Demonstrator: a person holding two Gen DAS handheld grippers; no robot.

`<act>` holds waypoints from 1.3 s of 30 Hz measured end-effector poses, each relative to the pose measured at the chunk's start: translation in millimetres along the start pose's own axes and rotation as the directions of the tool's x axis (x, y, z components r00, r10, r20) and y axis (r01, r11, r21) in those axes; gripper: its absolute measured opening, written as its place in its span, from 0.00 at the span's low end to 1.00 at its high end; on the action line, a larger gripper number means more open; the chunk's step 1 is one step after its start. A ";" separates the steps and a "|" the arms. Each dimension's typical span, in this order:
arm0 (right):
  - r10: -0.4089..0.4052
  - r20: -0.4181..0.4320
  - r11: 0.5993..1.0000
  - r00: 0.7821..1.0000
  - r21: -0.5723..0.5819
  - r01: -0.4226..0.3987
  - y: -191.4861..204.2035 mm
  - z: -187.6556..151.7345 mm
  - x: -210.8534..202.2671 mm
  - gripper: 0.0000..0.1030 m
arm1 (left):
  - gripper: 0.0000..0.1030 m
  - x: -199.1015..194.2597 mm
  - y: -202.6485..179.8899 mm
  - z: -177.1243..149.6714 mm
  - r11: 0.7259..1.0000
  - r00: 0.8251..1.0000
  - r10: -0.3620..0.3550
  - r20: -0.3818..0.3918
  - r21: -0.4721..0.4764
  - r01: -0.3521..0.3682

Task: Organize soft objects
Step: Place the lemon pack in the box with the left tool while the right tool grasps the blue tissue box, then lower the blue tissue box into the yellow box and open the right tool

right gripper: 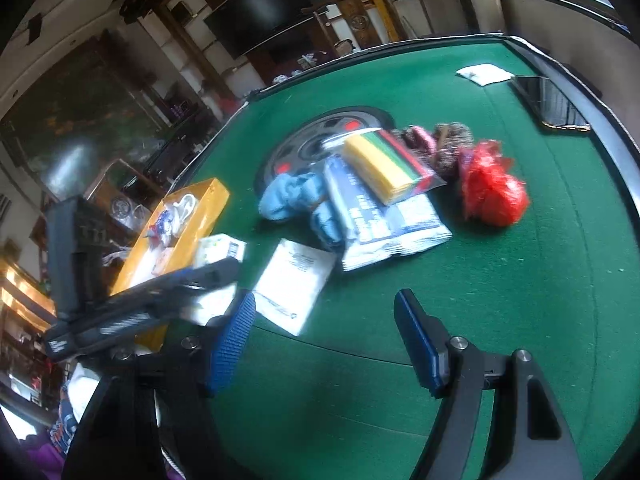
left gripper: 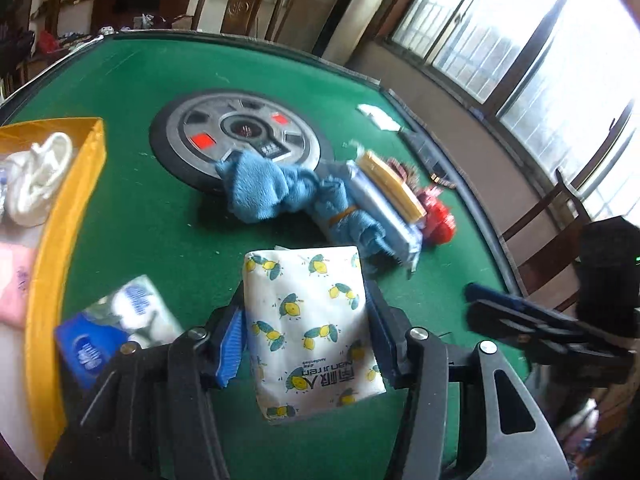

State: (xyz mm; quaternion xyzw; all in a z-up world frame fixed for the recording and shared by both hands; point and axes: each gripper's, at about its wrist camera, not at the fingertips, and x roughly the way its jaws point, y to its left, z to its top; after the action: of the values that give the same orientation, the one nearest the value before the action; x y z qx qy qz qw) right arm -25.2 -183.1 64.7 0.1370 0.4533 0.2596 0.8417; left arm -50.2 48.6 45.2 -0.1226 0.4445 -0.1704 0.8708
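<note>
My left gripper point(left gripper: 306, 320) is shut on a white tissue pack with a lemon print point(left gripper: 310, 320) and holds it above the green table point(left gripper: 132, 208). The pack also shows in the right wrist view point(right gripper: 218, 250). A yellow box point(left gripper: 70, 216) at the left holds white soft items point(left gripper: 38, 178); it also shows in the right wrist view point(right gripper: 192, 216). A pile lies mid-table: blue towels point(left gripper: 260, 190), a wipes pack point(right gripper: 384, 220), a yellow sponge pack point(right gripper: 384, 168) and a red mesh ball point(right gripper: 494, 194). My right gripper point(right gripper: 324, 336) is open and empty above the table.
A blue and white tissue pack point(left gripper: 108, 324) lies by the yellow box. A white flat packet point(right gripper: 296, 284) lies near the right gripper. A round dark hub point(left gripper: 236, 136) sits mid-table. A phone point(right gripper: 552, 104) and a white packet point(right gripper: 484, 74) lie at the far edge.
</note>
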 end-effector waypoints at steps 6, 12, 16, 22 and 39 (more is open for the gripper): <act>0.053 -0.079 0.996 0.995 -0.071 -0.059 42.0 -0.9 36.0 0.65 | 0.51 -65.4 32.4 0.6 0.994 0.992 -0.069 0.104 -0.077 0.077; 0.105 -0.190 0.974 0.976 -0.181 -0.140 105.8 -6.1 86.5 0.65 | 0.51 -116.8 80.1 5.7 0.985 0.978 -0.009 0.208 -0.168 0.045; 0.042 -0.228 0.952 0.973 -0.288 -0.108 146.7 -11.1 122.7 0.68 | 0.51 -139.8 114.0 2.2 0.973 0.965 0.066 0.252 -0.229 -0.006; -0.072 -0.255 0.932 0.964 -0.361 -0.027 168.2 -16.3 161.9 0.73 | 0.51 -145.1 162.8 -1.8 0.946 0.955 0.193 0.223 -0.300 -0.121; -0.111 -0.124 0.938 0.986 -0.342 0.062 157.9 -2.5 125.3 0.67 | 0.59 -85.2 250.8 24.4 0.874 0.927 0.374 -0.023 -0.325 -0.360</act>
State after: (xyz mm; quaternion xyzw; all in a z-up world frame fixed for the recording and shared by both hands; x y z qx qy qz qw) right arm -19.7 17.9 50.2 -0.0477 0.4663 0.3050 0.8290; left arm -29.9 313.4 30.1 -0.1806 0.4640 0.0756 0.8639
